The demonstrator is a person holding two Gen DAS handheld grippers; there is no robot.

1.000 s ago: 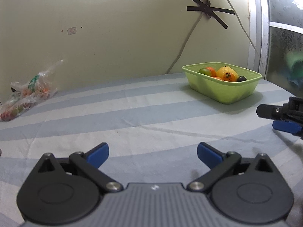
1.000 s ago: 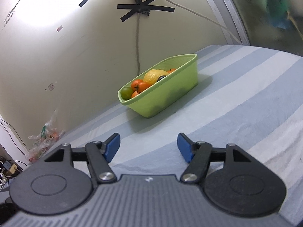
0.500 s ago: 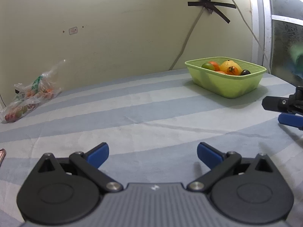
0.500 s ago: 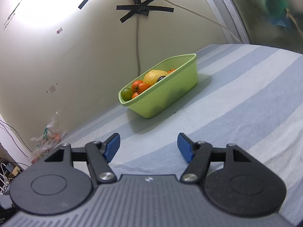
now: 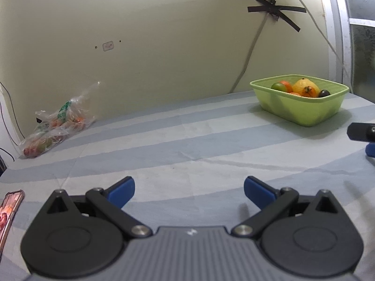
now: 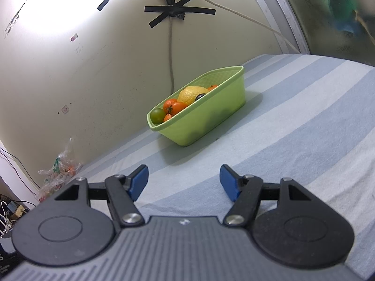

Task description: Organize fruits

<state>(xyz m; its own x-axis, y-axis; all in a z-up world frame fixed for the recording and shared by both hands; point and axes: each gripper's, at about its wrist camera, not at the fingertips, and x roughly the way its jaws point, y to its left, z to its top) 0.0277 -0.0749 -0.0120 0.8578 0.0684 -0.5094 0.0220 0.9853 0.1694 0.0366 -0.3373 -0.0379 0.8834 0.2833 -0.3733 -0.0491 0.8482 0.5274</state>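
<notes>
A light green basket (image 5: pixel 302 110) (image 6: pixel 211 119) stands on the striped cloth near the wall, holding a yellow citrus (image 5: pixel 305 87) (image 6: pixel 191 93), small orange fruits (image 6: pixel 174 106), a green fruit (image 6: pixel 157 115) and a dark one (image 5: pixel 324 93). My left gripper (image 5: pixel 188 190) hovers low over the cloth, open and empty, well short of the basket. My right gripper (image 6: pixel 184 181) is also open and empty, facing the basket from a distance. Its tip (image 5: pixel 362 132) shows at the right edge of the left wrist view.
A clear plastic bag of fruit (image 5: pixel 56 124) (image 6: pixel 57 175) lies against the wall at far left. A phone (image 5: pixel 8 207) rests on the cloth at the left edge. A taped cable (image 5: pixel 255 44) runs down the wall behind the basket. Cables and clutter (image 6: pixel 9 210) sit beyond the bed's left end.
The left wrist view has swung left and tilted: the basket slid toward the right edge and the phone came into view. The right gripper has not moved.
</notes>
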